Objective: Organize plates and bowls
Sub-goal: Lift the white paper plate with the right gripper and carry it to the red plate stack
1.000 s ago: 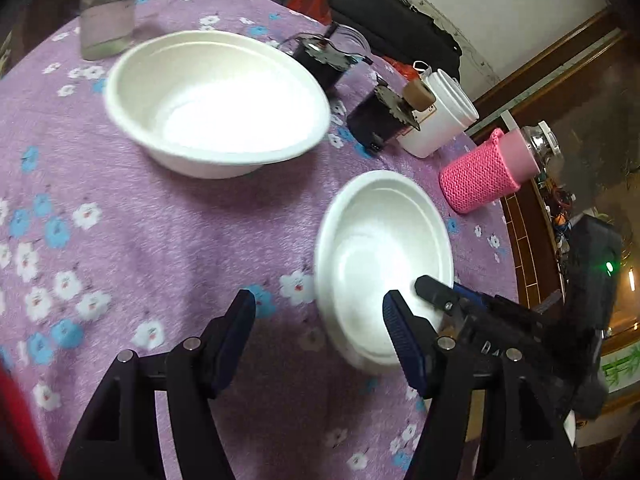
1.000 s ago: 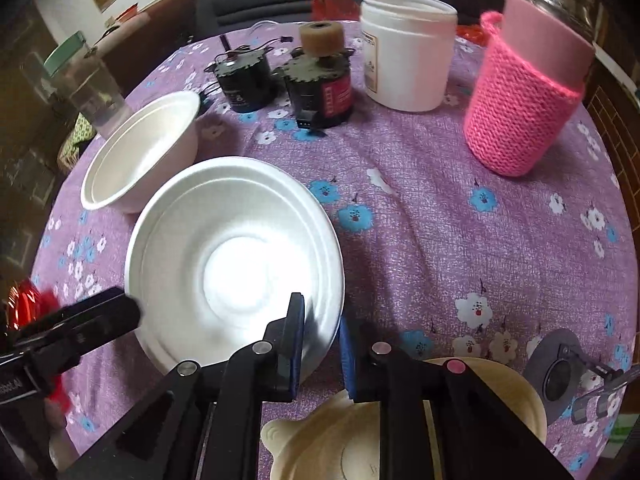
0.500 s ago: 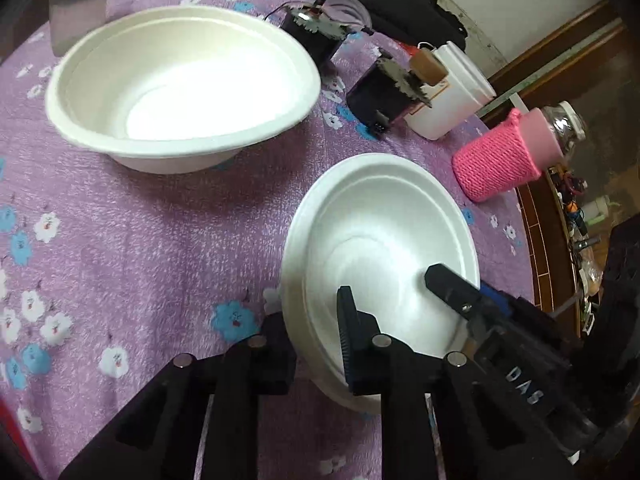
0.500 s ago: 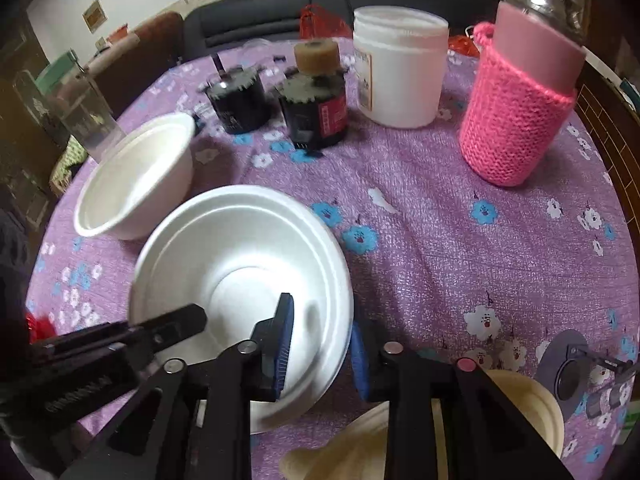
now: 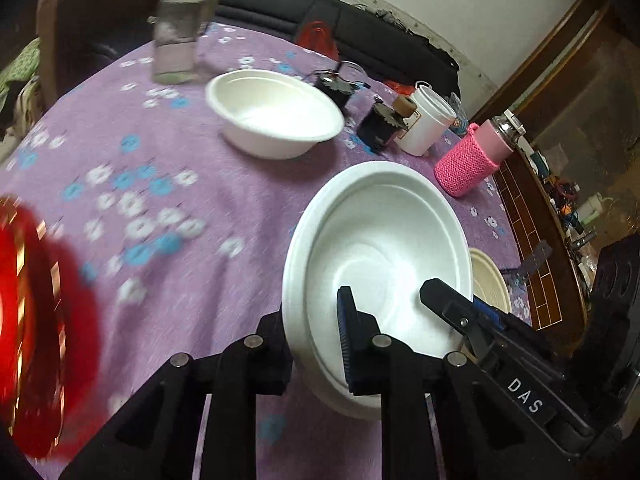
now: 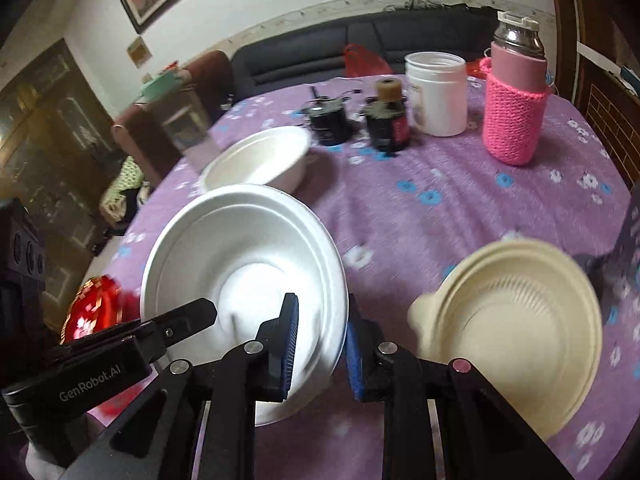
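We are pinching the rim of the white plate [image 6: 244, 256] with our right gripper [image 6: 320, 344], one pad inside and one outside. Our left gripper [image 6: 192, 320] is reaching in over the plate's opposite edge. A cream bowl [image 6: 516, 320] is sitting just beside, a white bowl [image 6: 260, 160] behind.

A plate [image 6: 240, 264] sits nearest, its rim caught between both grippers' fingers: left gripper [image 5: 312, 344] on its left edge, right gripper [image 6: 320, 344] on its right. Behind it rests a bowl [image 6: 260, 160]; to its right a second plate [image 6: 516, 320]. Farther back (toward the sofa) stand a jar [image 6: 436, 94] and a sleeved bottle [image 6: 514, 108].
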Available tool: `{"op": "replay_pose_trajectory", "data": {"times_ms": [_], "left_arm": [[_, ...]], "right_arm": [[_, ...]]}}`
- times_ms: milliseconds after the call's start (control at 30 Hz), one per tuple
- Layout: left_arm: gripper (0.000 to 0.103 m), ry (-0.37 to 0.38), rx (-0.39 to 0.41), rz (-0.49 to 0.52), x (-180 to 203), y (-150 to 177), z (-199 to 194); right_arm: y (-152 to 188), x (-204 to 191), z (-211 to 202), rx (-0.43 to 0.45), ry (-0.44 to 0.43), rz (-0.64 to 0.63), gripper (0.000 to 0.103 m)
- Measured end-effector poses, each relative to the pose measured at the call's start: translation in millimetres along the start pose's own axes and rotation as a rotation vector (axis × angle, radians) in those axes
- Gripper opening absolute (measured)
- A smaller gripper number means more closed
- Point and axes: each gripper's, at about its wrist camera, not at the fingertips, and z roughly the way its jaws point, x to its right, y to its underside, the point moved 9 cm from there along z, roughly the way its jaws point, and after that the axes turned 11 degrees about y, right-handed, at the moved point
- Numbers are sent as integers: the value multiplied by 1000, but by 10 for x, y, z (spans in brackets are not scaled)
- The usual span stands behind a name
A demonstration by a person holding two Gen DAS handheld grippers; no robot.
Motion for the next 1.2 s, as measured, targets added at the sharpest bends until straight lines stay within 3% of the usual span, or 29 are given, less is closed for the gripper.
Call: {"op": "replay_pose_trajectory", "data": {"times_ms": [300, 500, 900, 1200], "left_arm": [[17, -53, 44, 7, -255, 619, -534], [17, -50, 37, -24, -404, 839, -633], [17, -40, 139, -13, -428, 829, -1083], [17, -59, 206, -16, -524, 764, -1310]], "right_arm": [[668, -366, -323, 57, -17, 39, 24], [927, -496, -446, 68, -52, 74, 24], [962, -765, -680, 109, -90, 75, 24], [1049, -958, -616, 84, -123, 102, 24]]}}
